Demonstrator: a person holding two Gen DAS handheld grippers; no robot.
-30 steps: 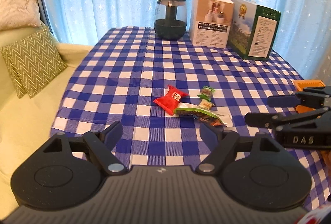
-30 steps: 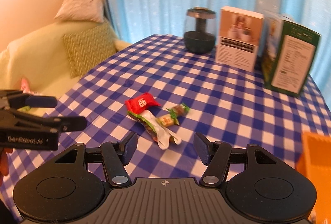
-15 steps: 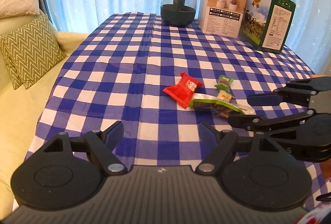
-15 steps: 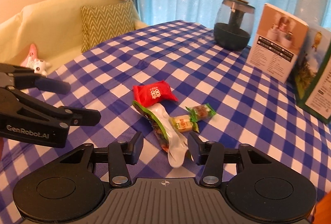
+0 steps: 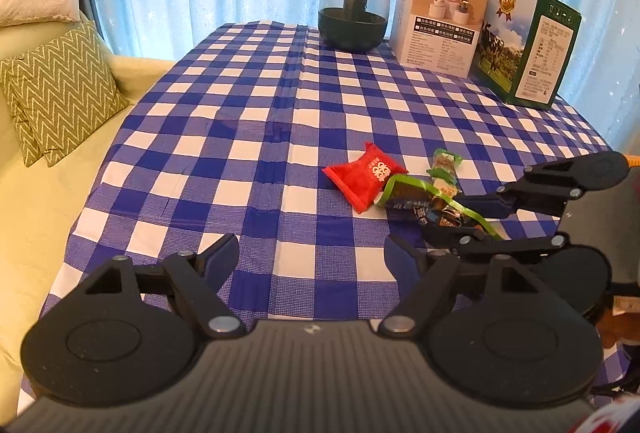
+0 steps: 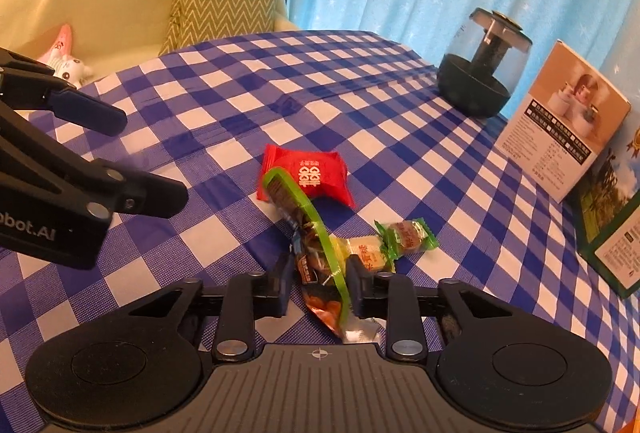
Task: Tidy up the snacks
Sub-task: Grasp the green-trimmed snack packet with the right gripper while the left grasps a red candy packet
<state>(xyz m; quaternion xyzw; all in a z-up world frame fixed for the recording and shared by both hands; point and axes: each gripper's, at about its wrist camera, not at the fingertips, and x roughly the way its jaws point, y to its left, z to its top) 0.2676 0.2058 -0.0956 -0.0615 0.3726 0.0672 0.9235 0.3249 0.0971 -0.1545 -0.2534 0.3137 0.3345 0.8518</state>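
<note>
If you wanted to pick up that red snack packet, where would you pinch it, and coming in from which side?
Pinch the red packet by its bare far flat edge, away from the long green-edged pack lying over its near corner. It lies flat on the tablecloth, so the open left gripper would probably best come down from above.

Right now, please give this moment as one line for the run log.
phase: grasping | right gripper: jaws around green-edged snack bag, not fully shut | left gripper: open, empty | red packet, two small candies: on tablecloth

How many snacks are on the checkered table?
4: a red packet, a long green-edged bag between the right gripper fingers, a yellow candy and a green-wrapped candy beside it. None seems hidden.
</note>
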